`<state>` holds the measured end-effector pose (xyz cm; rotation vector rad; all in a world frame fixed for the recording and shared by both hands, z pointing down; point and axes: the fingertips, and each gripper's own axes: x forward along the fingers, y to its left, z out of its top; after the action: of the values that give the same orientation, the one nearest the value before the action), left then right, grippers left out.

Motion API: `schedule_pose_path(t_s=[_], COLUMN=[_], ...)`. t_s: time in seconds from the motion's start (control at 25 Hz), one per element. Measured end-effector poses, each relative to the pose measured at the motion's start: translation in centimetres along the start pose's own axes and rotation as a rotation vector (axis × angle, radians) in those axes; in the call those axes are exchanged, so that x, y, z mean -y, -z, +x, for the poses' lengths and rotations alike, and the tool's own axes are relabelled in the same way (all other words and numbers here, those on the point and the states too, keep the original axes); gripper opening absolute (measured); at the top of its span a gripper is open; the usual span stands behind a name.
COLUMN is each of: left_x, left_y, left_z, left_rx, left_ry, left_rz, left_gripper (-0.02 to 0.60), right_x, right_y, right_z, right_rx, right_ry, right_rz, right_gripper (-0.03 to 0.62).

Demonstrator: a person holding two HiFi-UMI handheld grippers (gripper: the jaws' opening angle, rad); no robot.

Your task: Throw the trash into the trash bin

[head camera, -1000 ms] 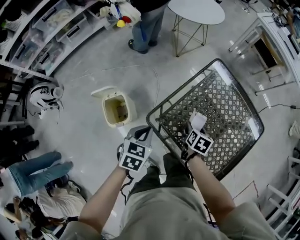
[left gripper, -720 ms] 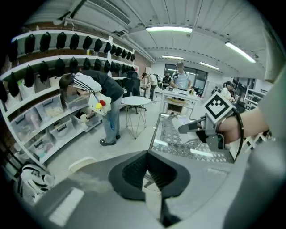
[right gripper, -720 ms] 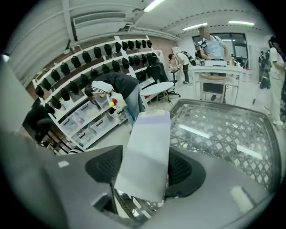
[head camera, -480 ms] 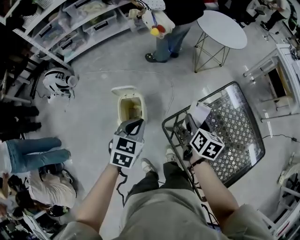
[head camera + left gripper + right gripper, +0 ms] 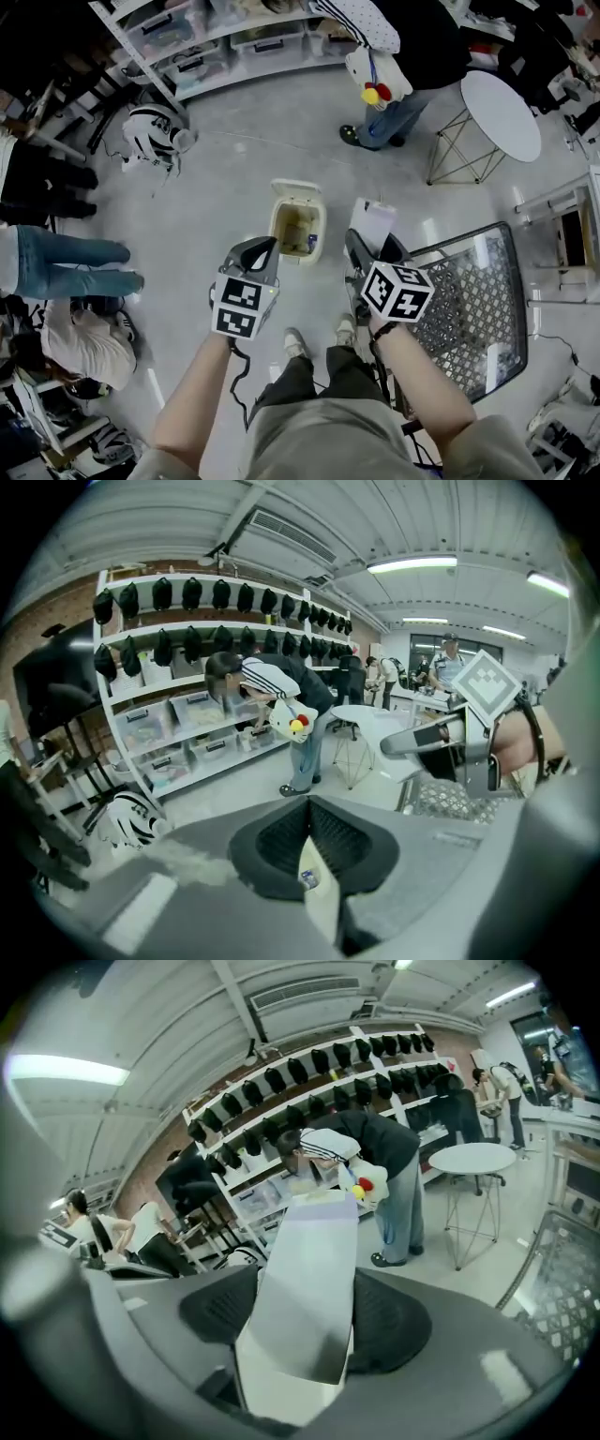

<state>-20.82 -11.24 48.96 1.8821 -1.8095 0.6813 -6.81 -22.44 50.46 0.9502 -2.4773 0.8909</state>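
Note:
The cream trash bin (image 5: pixel 286 225) stands on the floor with its lid (image 5: pixel 296 191) flipped open and some rubbish inside. My right gripper (image 5: pixel 373 247) is shut on a white paper carton (image 5: pixel 372 221), held upright just right of the bin. In the right gripper view the carton (image 5: pixel 309 1269) fills the space between the pads of the right gripper (image 5: pixel 305 1324). My left gripper (image 5: pixel 255 255) hovers at the bin's near left corner, shut and empty. Below the touching tips of the left gripper (image 5: pixel 309 829), a sliver of the bin (image 5: pixel 321 897) shows.
A metal shopping cart (image 5: pixel 473 300) stands at my right. A person (image 5: pixel 403 56) bends at the storage shelves (image 5: pixel 216 42) beyond the bin, beside a round white table (image 5: pixel 502 112). A black-and-white helmet (image 5: pixel 155 136) lies far left, and people (image 5: pixel 66 272) sit at the left.
Both grippers swung left from over the cart to the bin. The right one brought the carton along. The bin now lies directly ahead of both.

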Motion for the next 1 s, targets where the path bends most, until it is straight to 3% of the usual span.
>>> schedule_pose_path(t_s=[0.2, 0.32, 0.6, 1.0], left_x=[-4.7, -6.6, -9.3, -10.2], left_y=[0.8, 2.5, 6.6, 16.9], left_z=[-0.3, 0.3, 3.4, 9.6], left_rx=[0.017, 0.022, 0.016, -0.049], left_ry=[-0.069, -0.101, -0.121, -0.096], left_rz=[-0.054, -0.076, -0.091, -0.165], left_gripper=[0.002, 0.002, 0.002, 0.002], right_x=[-4.5, -5.4, -5.0, -2.0], right_y=[1.9, 4.0, 8.6, 19.1], right_z=[5.5, 8.6, 15.2, 22.7], right_rx=[-0.14, -0.198, -0.284, -0.403], right_ry=[-0.13, -0.162, -0.158, -0.128], right_rz=[-0.124, -0.184, -0.253, -0.242], right_gripper=[0.301, 0.301, 0.301, 0.302])
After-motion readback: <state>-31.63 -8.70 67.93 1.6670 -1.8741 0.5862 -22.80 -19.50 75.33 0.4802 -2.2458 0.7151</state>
